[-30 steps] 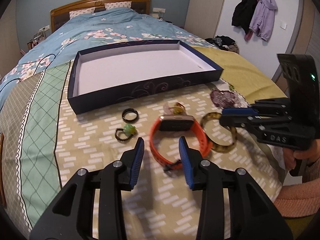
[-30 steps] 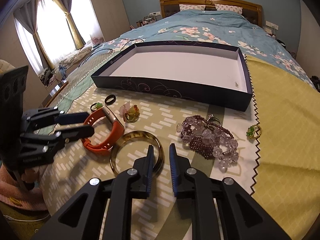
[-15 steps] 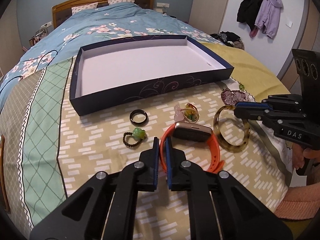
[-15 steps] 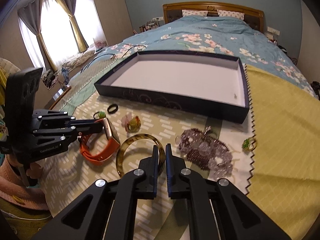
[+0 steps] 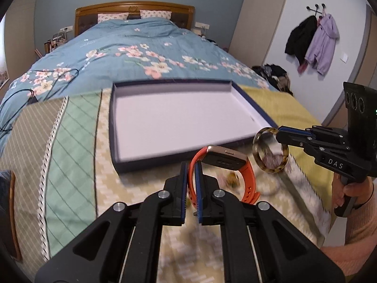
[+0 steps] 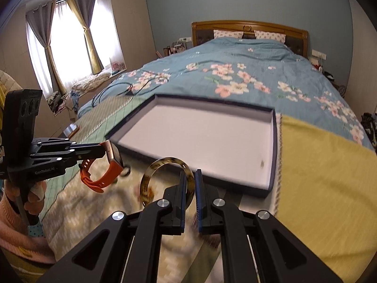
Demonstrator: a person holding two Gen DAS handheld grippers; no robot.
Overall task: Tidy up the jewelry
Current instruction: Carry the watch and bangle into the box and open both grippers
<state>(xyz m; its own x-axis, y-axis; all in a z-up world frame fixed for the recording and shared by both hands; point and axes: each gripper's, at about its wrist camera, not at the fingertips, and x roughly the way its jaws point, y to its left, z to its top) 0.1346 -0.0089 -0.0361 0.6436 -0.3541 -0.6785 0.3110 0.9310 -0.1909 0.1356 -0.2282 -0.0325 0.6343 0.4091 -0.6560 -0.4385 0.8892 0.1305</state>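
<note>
An orange-strapped watch hangs above the bedspread with my left gripper shut on its strap. In the right wrist view the same watch dangles from the left gripper at the left. My right gripper is shut on the rim of a tortoiseshell bangle, which is lifted clear of the bed. The left wrist view shows that bangle held by the right gripper at the right. A shallow dark blue box with a white, empty floor lies just beyond both grippers.
Blurred small jewelry and purple beads lie on the patterned cloth below the held pieces. A yellow blanket covers the bed right of the box. A black cable lies on the blue floral quilt. A person's hand grips the right handle.
The left jaws closed on the watch strap and the right jaws on the bangle. Both grippers then rose, carrying the pieces off the bedspread toward the box.
</note>
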